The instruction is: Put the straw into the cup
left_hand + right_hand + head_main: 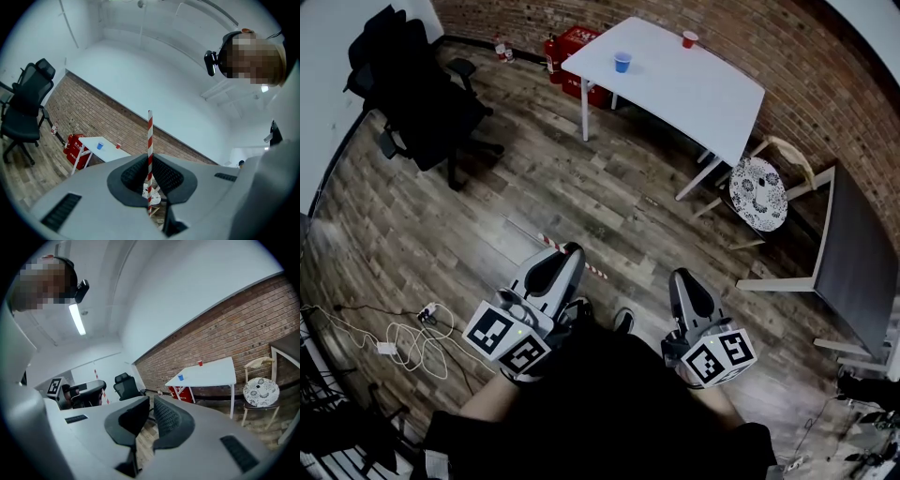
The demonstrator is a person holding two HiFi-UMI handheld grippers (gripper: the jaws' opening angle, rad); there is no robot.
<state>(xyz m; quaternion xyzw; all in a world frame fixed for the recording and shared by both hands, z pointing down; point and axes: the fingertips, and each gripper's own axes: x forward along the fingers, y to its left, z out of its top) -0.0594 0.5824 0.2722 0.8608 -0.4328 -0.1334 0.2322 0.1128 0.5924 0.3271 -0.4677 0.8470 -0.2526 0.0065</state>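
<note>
A red-and-white striped straw (150,140) stands upright between the jaws of my left gripper (150,176), which is shut on it. In the head view the left gripper (572,253) is held low over the wooden floor, and the straw (592,270) sticks out sideways at its tip. My right gripper (689,281) hangs beside it, jaws together with nothing in them (151,416). A blue cup (622,62) and a red cup (689,38) stand far off on a white table (694,89). Both cups are upright.
A black office chair (412,84) stands at the left by the wall. Red crates (572,47) sit under the white table's far end. A chair with a patterned cushion (757,192) and a dark table (853,253) are at the right. Cables (403,342) lie on the floor.
</note>
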